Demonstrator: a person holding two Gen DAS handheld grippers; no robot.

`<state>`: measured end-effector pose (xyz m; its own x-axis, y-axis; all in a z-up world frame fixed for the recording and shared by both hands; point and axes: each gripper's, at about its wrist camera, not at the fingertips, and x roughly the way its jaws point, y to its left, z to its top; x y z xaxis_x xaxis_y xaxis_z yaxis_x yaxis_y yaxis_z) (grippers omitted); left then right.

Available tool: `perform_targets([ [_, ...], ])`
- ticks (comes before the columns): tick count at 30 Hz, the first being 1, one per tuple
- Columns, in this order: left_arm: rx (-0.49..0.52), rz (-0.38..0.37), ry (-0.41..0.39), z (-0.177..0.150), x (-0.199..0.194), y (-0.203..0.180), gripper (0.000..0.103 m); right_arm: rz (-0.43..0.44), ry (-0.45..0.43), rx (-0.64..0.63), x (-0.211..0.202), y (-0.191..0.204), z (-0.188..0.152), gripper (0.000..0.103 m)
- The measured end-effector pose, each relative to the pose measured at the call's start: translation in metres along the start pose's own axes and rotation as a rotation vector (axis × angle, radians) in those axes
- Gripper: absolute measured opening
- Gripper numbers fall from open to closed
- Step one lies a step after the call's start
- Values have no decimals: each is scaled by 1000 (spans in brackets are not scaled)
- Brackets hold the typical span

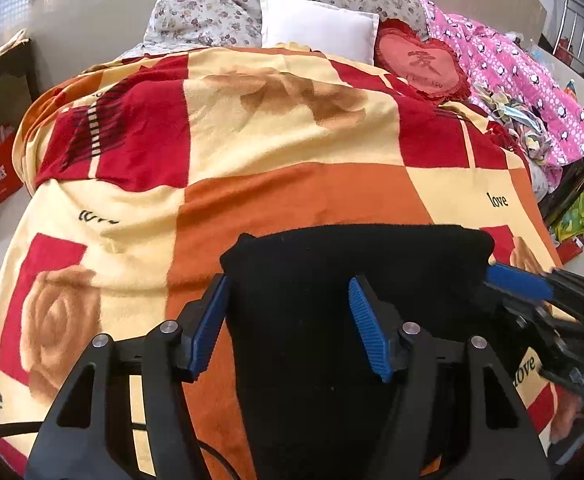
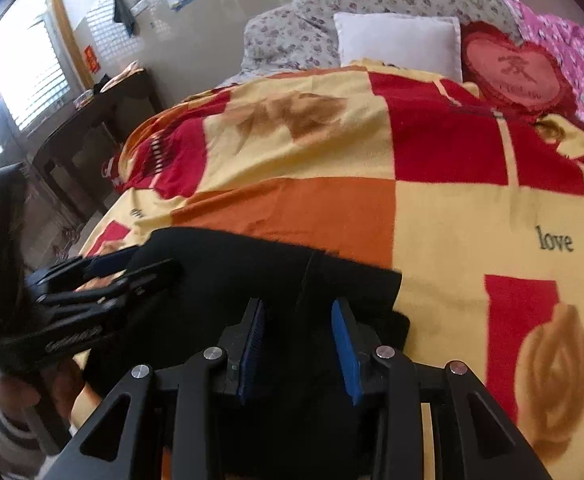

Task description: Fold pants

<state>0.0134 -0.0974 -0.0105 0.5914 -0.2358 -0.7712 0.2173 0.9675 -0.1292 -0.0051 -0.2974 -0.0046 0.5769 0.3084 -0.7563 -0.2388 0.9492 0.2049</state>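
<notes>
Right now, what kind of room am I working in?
Most likely a home bedroom: the black pants lie on a bed covered by a patchwork blanket, with a white pillow and heart-shaped cushion at its head.

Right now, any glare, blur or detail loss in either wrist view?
Left wrist: evenly lit, sharp, but the black pants read as a flat patch with no fold detail, and fisheye bends the blanket. Right wrist: the window is blown out white, and the left tool looks smeared.
</notes>
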Motion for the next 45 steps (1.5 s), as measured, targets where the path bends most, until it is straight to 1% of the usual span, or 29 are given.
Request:
perform_targets([
  [3, 8, 6, 1, -4, -3, -1, 62, -5, -8, -33, -13, 11, -13, 35],
  [7, -15, -17, 8, -7, -4, 2, 62, -45, 32, -59, -16, 13, -43, 41],
  [9, -38, -40, 27, -8, -7, 6, 62, -33, 13, -52, -17, 10, -55, 41],
  [11, -64, -73, 48, -11, -13, 12, 62, -6, 6, -39, -22, 6, -57, 44],
  [12, -74, -82, 53, -12, -16, 16, 62, 12, 6, -28, -26, 3, -55, 47],
  [13, -81, -90, 56, -14, -18, 18, 63, 28, -8, 7, -32, -5, -54, 55],
  [14, -97, -103, 61, -16, -22, 24, 66, 28, -23, 40, -35, -12, -52, 60],
  [16, -139, -125, 66, -20, -25, 34, 72, 9, -25, 80, -35, -23, -50, 61],
  [17, -166, -145, 68, -21, -25, 39, 76, -6, -17, 99, -32, -29, -50, 62],
  [18, -195, -177, 68, -23, -24, 44, 78, 5, -12, 122, -29, -35, -50, 62],
  [19, -219, -210, 74, -25, -21, 48, 79, 48, -8, 152, -23, -42, -50, 62],
  [20, -225, -222, 93, -27, -15, 47, 79, 103, 2, 195, -16, -50, -51, 63],
  [21, -220, -221, 110, -28, -11, 46, 79, 139, 7, 233, -9, -57, -51, 64],
  [23, -207, -228, 121, -31, -4, 41, 79, 183, -5, 273, -2, -64, -51, 65],
  [25, -208, -258, 120, -32, 3, 37, 79, 237, -5, 302, 6, -67, -50, 65],
  [26, -216, -279, 124, -32, 6, 36, 79, 271, -12, 315, 10, -68, -51, 67],
  [27, -223, -296, 124, -32, 9, 35, 79, 297, -35, 327, 13, -68, -51, 67],
  [28, -218, -298, 111, -31, 9, 32, 79, 303, -55, 333, 15, -67, -52, 62],
  [29, -205, -301, 111, -30, 9, 30, 78, 299, -57, 331, 16, -64, -51, 58],
  [32, -146, -297, 102, -21, 2, 21, 73, 285, -68, 293, 11, -53, -44, 49],
  [35, -115, -293, 71, -5, -4, 22, 71, 299, -97, 249, -2, -45, -24, 47],
  [37, -96, -264, 37, 11, -5, 24, 71, 294, -117, 220, -5, -41, -9, 47],
  [39, -87, -232, 19, 26, 1, 28, 71, 271, -119, 185, -1, -36, 12, 47],
  [41, -94, -210, 34, 37, 16, 34, 71, 254, -118, 167, 11, -34, 29, 47],
  [43, -100, -182, 70, 46, 38, 40, 71, 215, -100, 154, 30, -33, 43, 47],
  [45, -97, -154, 93, 48, 55, 42, 71, 175, -74, 140, 49, -34, 48, 47],
])
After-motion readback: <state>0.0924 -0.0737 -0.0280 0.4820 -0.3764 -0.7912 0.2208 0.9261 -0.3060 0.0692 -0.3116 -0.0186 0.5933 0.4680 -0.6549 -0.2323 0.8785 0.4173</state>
